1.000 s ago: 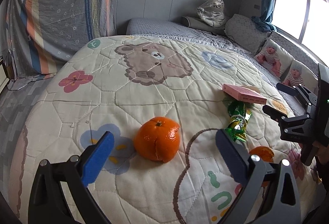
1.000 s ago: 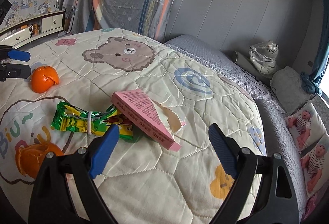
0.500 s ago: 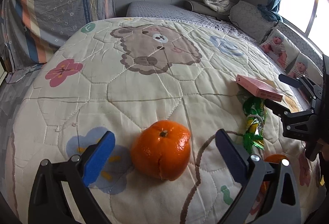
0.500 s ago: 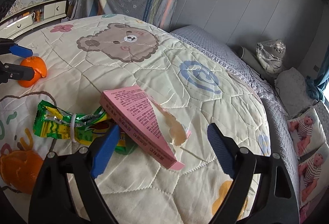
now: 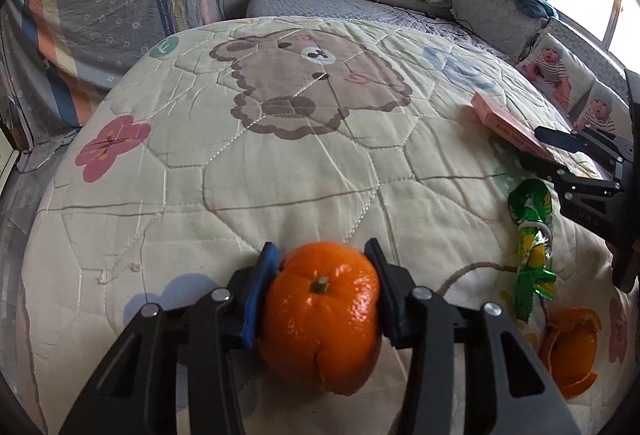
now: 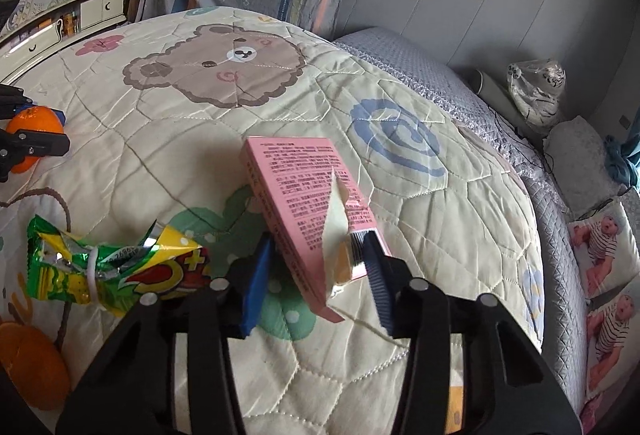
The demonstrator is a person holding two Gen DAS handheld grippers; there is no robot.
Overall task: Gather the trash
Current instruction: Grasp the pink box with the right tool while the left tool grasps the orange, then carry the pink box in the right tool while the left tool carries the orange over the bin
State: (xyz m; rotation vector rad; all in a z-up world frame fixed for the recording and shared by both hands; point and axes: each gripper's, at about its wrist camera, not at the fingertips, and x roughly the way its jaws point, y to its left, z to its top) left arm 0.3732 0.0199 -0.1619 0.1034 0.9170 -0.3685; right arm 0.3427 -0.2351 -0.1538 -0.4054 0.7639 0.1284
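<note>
A: Left gripper (image 5: 320, 261)?
B: Jaws were closing on the orange (image 5: 322, 315), pads pressed on both sides, on the quilt (image 5: 280, 175).
A: Right gripper (image 6: 318, 265)?
B: Closing around the pink box (image 6: 308, 195)'s near end, beside the green wrapper (image 6: 108, 267).

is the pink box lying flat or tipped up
Tipped up: the pink box leans on one long edge, its torn end between the closing right gripper.

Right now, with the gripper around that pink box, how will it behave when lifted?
The pink box looks like thin card, probably light. Its near end is torn open, so it may crush as the right gripper jaws close across it. The loose flap could flop.
</note>
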